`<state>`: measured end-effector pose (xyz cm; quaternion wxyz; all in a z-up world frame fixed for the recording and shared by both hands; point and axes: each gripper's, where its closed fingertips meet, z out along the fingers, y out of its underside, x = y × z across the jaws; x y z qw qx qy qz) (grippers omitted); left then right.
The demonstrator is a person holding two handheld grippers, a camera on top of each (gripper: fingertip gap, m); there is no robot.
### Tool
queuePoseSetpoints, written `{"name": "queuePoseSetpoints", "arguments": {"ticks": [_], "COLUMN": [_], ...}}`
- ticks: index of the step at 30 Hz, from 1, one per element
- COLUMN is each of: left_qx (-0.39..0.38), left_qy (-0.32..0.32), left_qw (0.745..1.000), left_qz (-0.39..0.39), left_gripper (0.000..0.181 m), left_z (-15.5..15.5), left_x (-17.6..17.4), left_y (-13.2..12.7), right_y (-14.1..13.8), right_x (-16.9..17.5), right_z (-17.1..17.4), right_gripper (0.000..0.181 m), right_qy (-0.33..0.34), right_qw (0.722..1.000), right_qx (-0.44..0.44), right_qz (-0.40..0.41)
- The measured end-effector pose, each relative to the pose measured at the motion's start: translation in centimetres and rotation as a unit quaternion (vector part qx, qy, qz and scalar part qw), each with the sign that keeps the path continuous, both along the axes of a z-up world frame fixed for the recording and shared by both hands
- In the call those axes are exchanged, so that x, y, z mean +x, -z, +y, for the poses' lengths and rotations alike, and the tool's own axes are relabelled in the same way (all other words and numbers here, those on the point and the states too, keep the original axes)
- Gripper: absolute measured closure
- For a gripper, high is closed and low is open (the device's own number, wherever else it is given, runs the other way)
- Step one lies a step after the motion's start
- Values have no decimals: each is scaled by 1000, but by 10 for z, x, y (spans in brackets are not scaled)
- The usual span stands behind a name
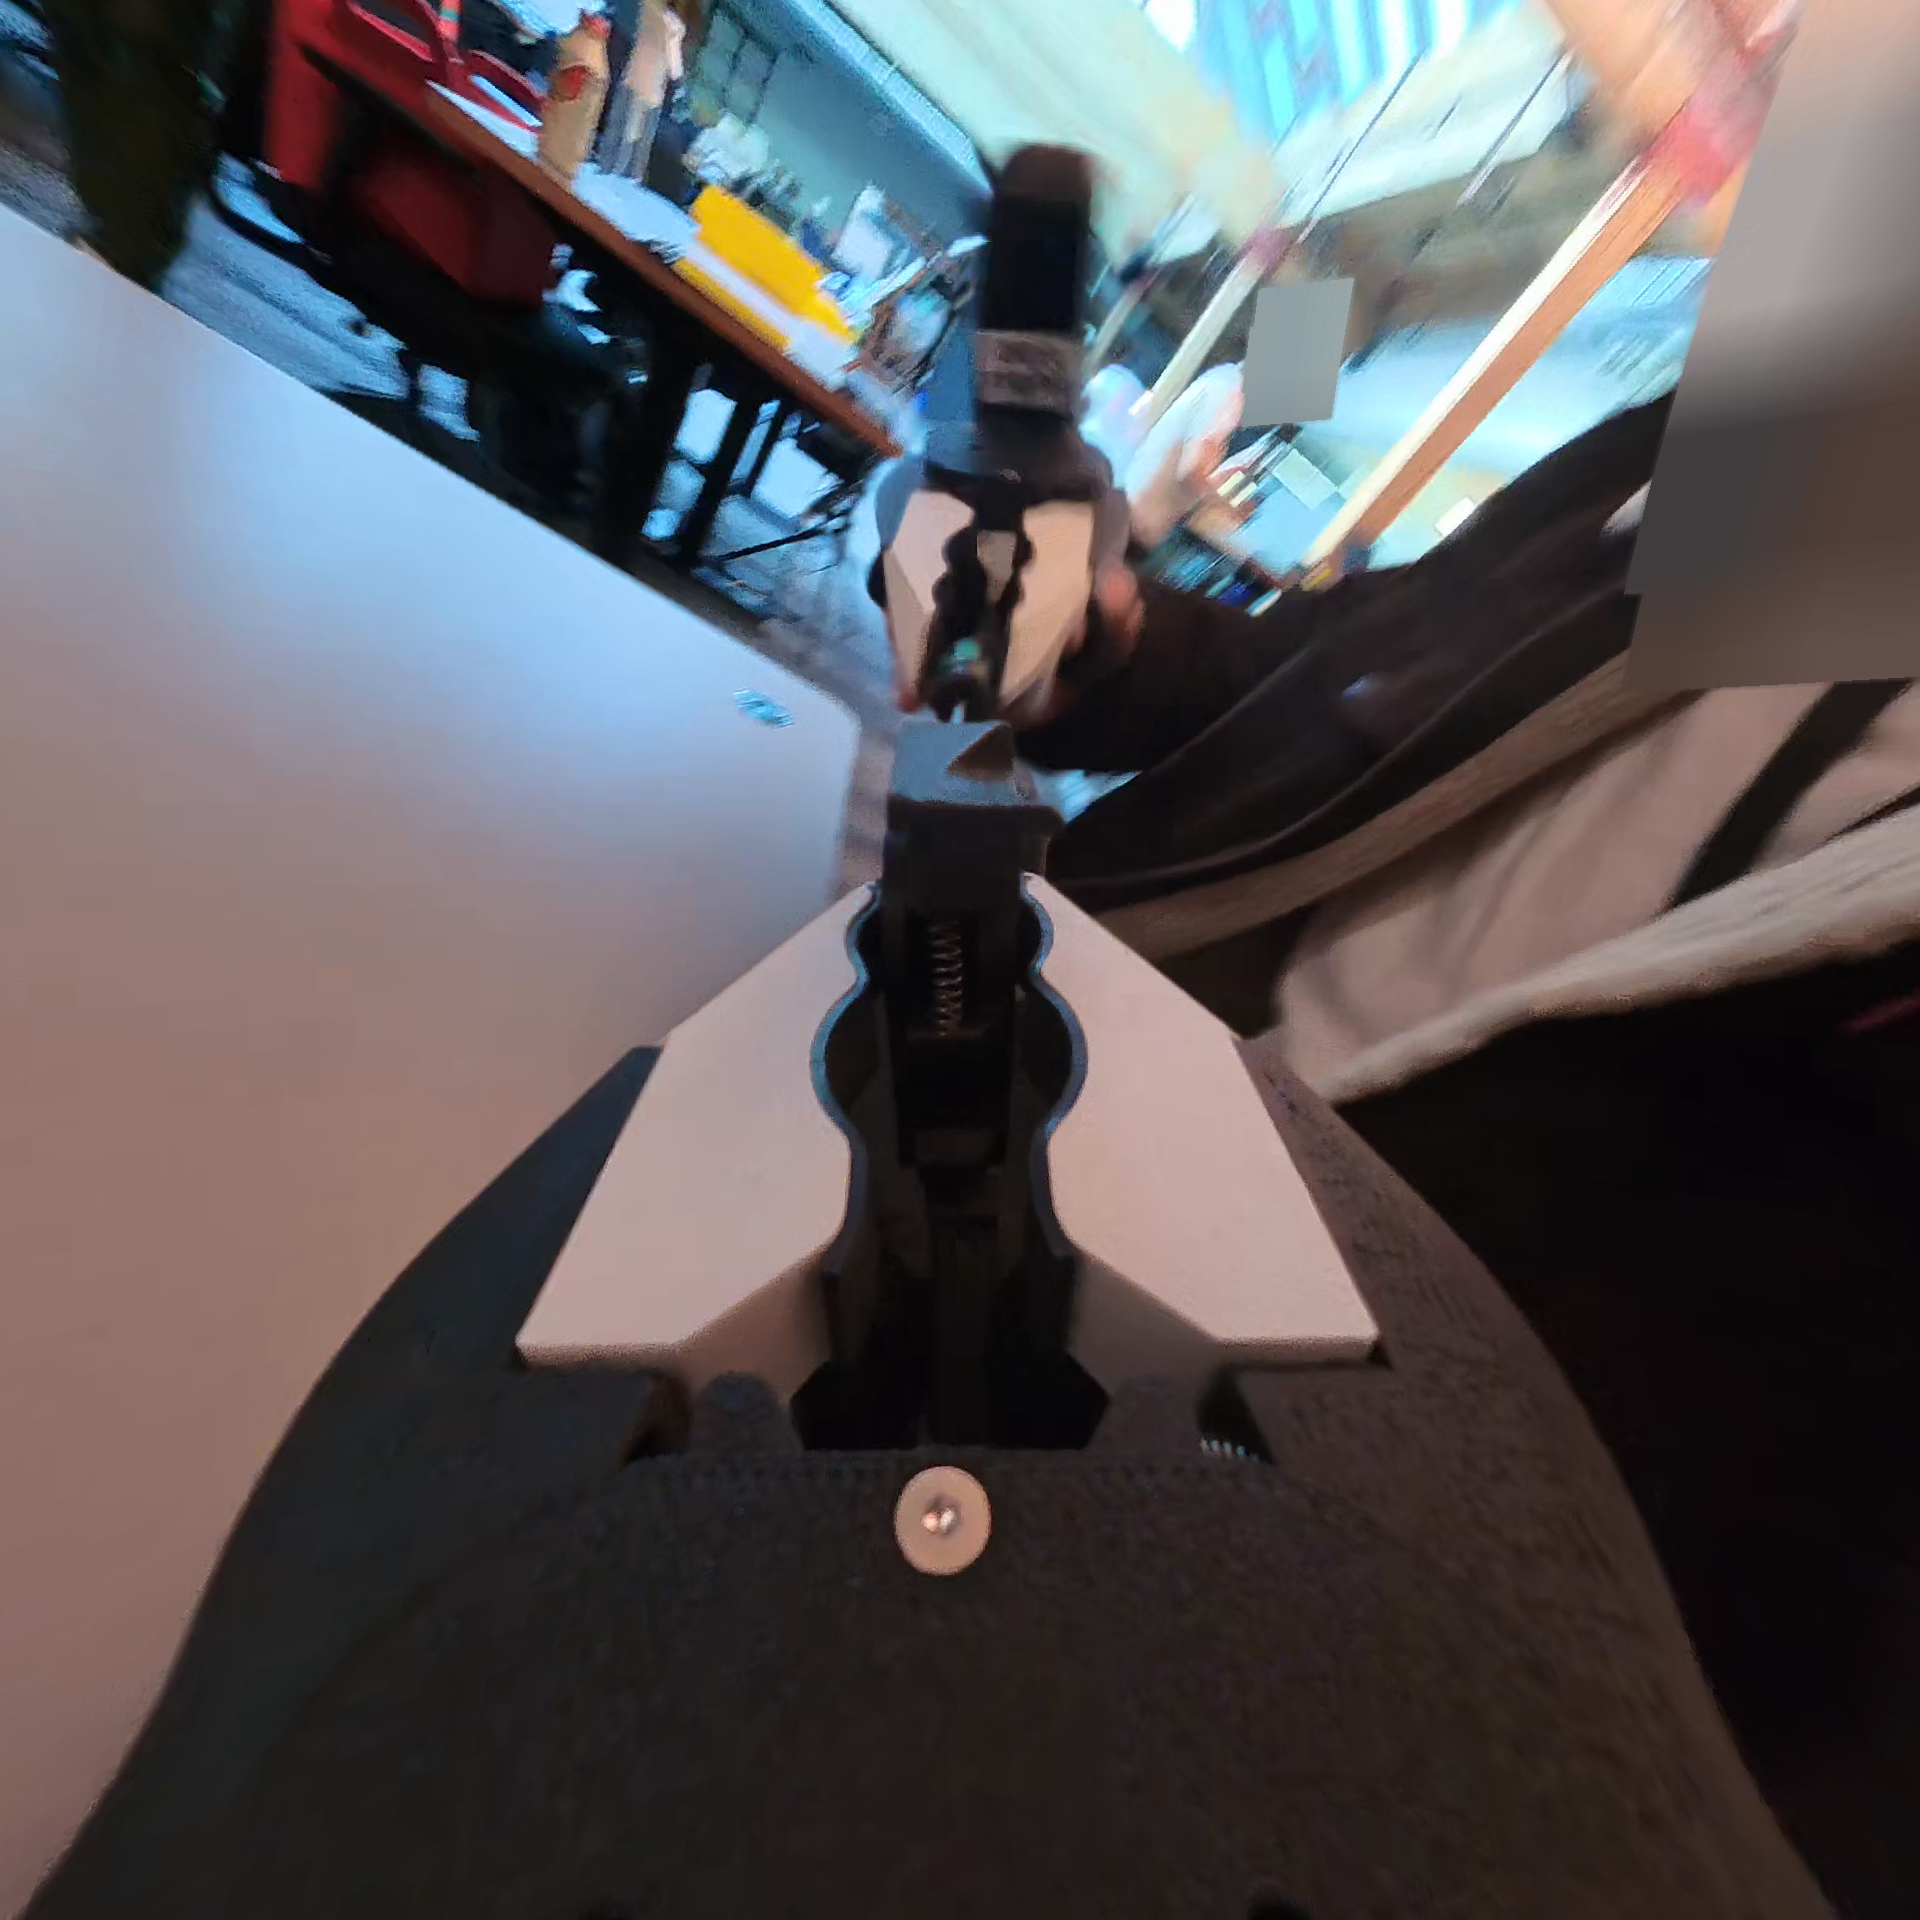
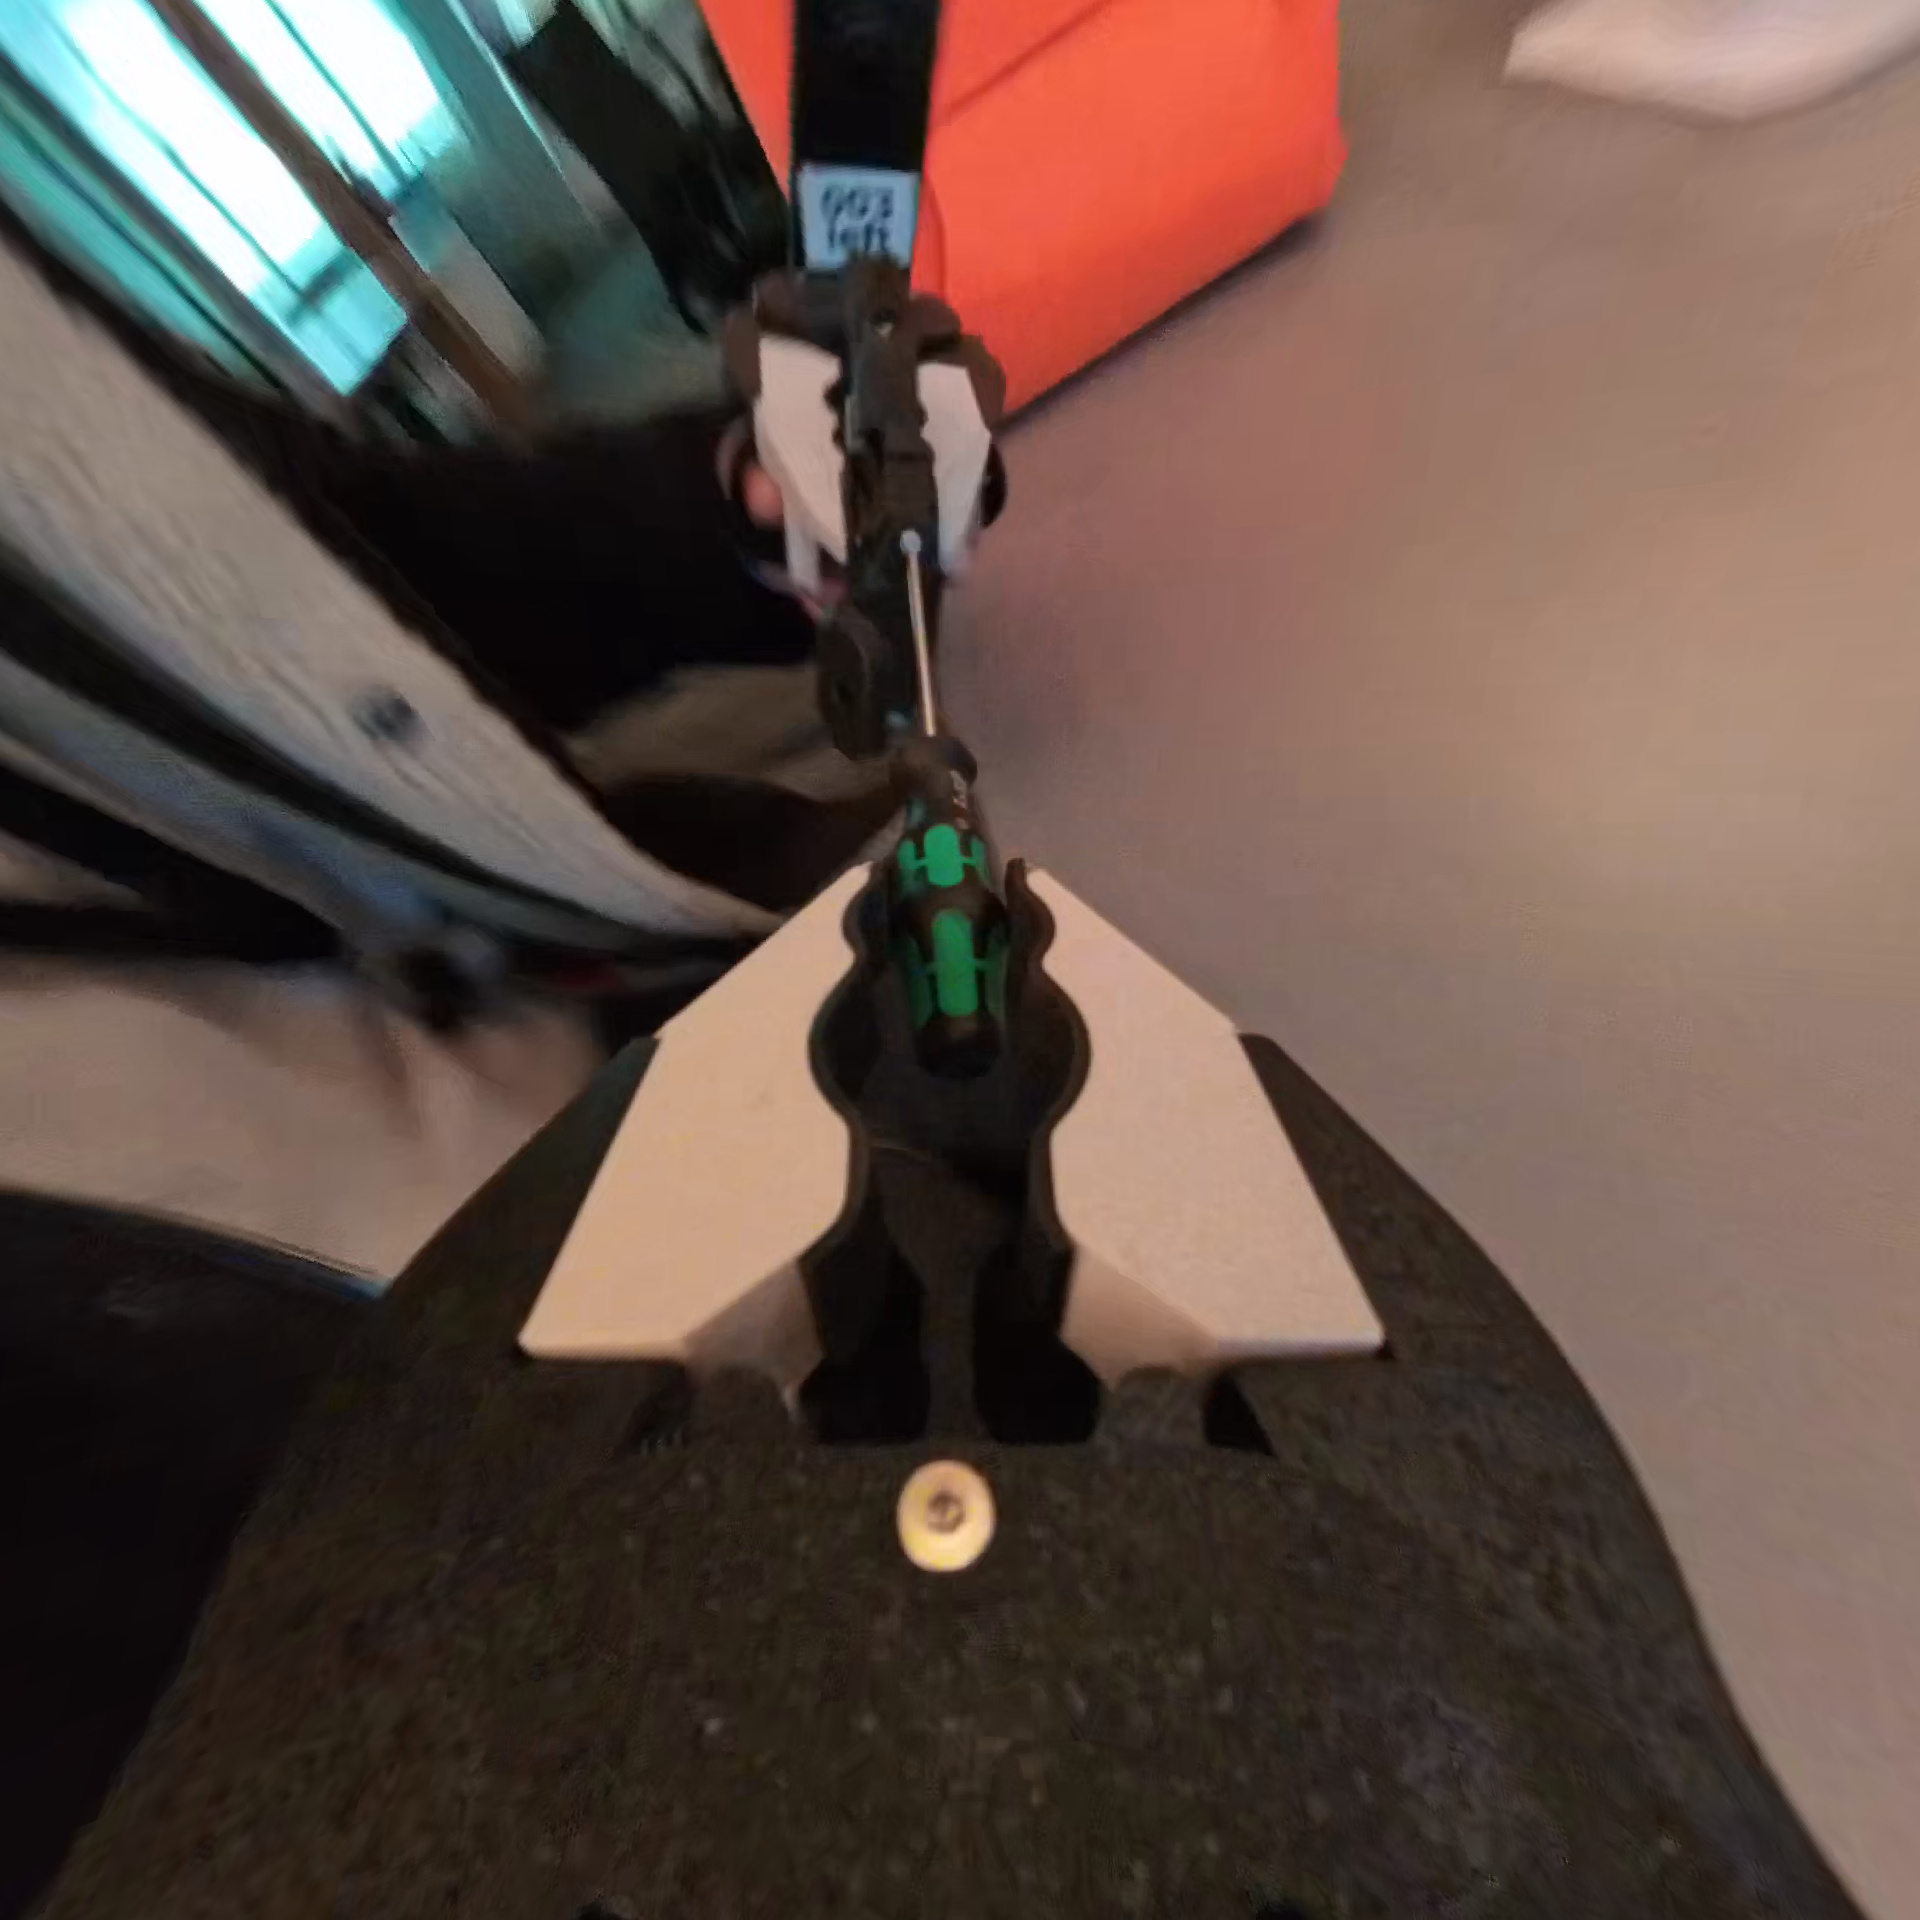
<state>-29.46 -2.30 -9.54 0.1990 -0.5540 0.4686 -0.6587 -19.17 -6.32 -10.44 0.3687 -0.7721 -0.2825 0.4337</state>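
Left wrist view: the left gripper (image 1: 951,904) points forward with its 2 white fingers (image 1: 727,1143) closed around a black mechanical part (image 1: 961,821) that has a small coil spring (image 1: 948,977) running along its middle. The part sticks out past the fingertips. Facing it, just beyond the part's far end, is the right gripper (image 1: 971,665), held by a hand (image 1: 1107,613) in a dark sleeve; something with a green patch shows between its fingers, blurred. To the left lies a white table (image 1: 312,727), its rounded corner near the part. Behind it stands a long brown table (image 1: 665,281) crowded with items, among them a yellow box (image 1: 764,265). The person's pale garment (image 1: 1455,831) fills the right side.

Right wrist view: the right gripper (image 2: 951,914) has its 2 white fingers (image 2: 1174,1143) closed on the black and green handle of a screwdriver (image 2: 940,935). The thin metal shaft (image 2: 920,644) points forward, and its tip meets the black part (image 2: 862,665) gripped by the left gripper (image 2: 883,561) opposite. Behind the left gripper sits an orange block (image 2: 1122,187) on a grey-brown floor (image 2: 1455,727). The left side is motion-blurred.
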Motion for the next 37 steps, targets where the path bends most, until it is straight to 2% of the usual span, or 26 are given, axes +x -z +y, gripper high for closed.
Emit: {"name": "queuePoseSetpoints", "arguments": {"ticks": [1, 3, 5, 7, 9, 14, 16, 18, 20, 23, 25, 27, 31, 37], "left_qx": [22, 50, 63, 78, 77, 39, 12, -22, -62, -103, -119, -119, -115, -130], "left_qy": [-4, 3, 8, 7, 8, 3, -5, -12, -4, 7, 21, 28, 33, 49], "left_qw": [1000, 999, 998, 997, 997, 999, 1000, 1000, 998, 994, 992, 992, 993, 990], "left_qz": [1, 1, -1, 8, 13, 8, 0, -8, -13, -19, -19, -14, -14, -23], "left_gripper": [159, 159, 159, 159, 159, 159, 160, 160, 159, 160, 160, 159, 160, 159], "left_z": [0, -4, -8, -9, -9, -3, 3, 9, 9, 9, 5, 1, -1, -4], "left_x": [0, 0, 1, 1, 1, 0, -1, -2, -3, -4, -3, -3, -3, -5], "left_y": [1, 2, 1, 4, 6, 4, 0, -4, -6, -7, -7, -5, -5, -7], "right_y": [0, 2, 0, 4, 6, 10, 9, 5, -2, -16, -20, -21, -33, -53], "right_x": [-1, -2, -2, -2, -2, 7, 13, 21, 24, 17, 11, 4, -4, -8], "right_z": [-1, -9, -12, -15, -18, -14, -12, -4, 0, -2, -1, -3, -6, -12], "right_gripper": [161, 160, 161, 160, 160, 160, 160, 160, 160, 160, 161, 160, 160, 160], "right_qy": [4, -12, -21, -22, -25, -15, -16, 0, -2, -20, -22, -29, -26, -17], "right_qw": [994, 952, 910, 897, 906, 974, 990, 998, 976, 883, 834, 808, 801, 837], "right_qx": [-88, -257, -341, -368, -360, -214, -139, -16, 143, 374, 439, 472, 495, 478], "right_qz": [64, 164, 233, 243, 223, 75, 8, -68, -165, -284, -334, -353, -335, -266]}}
